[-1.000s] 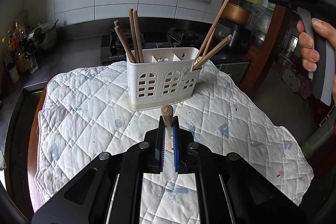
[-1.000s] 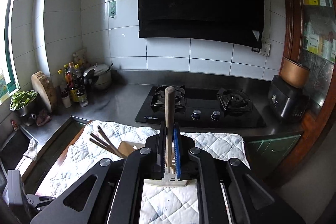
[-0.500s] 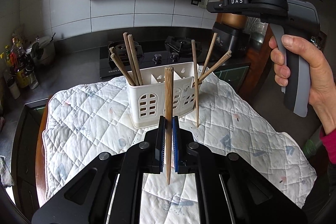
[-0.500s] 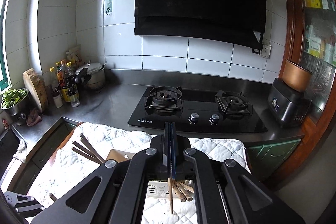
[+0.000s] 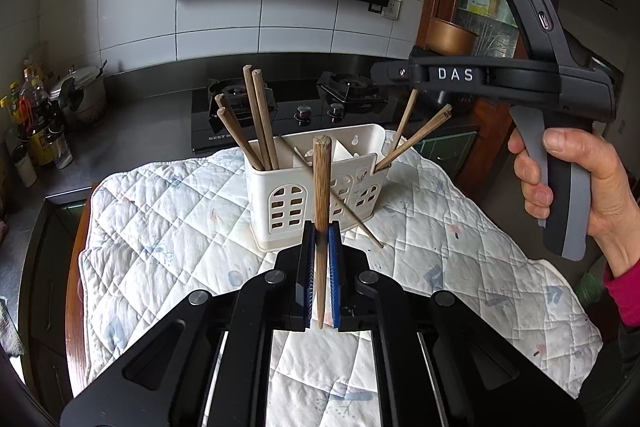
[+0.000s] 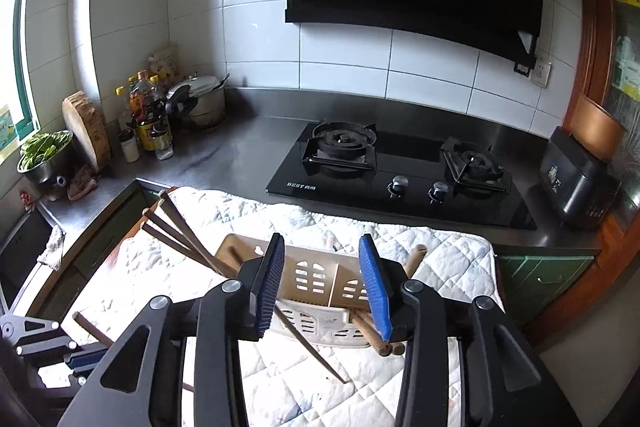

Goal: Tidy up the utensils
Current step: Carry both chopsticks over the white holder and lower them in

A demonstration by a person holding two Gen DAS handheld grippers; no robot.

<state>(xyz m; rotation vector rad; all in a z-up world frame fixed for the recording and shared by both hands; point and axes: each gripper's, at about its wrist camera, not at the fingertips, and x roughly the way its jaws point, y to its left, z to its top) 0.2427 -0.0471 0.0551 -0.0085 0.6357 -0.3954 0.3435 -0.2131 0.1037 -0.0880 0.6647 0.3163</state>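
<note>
A white slotted utensil holder (image 5: 288,203) (image 6: 316,279) stands on the quilted cloth (image 5: 160,227). Wooden chopsticks (image 5: 256,115) stick out of its left end and two more (image 5: 420,135) out of its right end. My left gripper (image 5: 321,239) is shut on one upright chopstick (image 5: 322,179) just in front of the holder. The right gripper (image 6: 324,287) (image 5: 380,71) hovers above the holder in a person's hand (image 5: 580,179). Its jaws are opening, with nothing between the pads. A loose chopstick (image 5: 344,211) (image 6: 312,347) slants across the holder's front, its tip on the cloth.
Behind the table runs a steel counter with a black gas hob (image 6: 392,167). Bottles (image 6: 150,123) and a pot (image 6: 200,103) stand at its left, a black appliance (image 6: 576,179) at its right. The cloth ends near the table's left edge (image 5: 76,247).
The right gripper came down over the holder and let go of its chopstick, which now leans against the holder's front. The left gripper's chopstick swung from end-on to upright.
</note>
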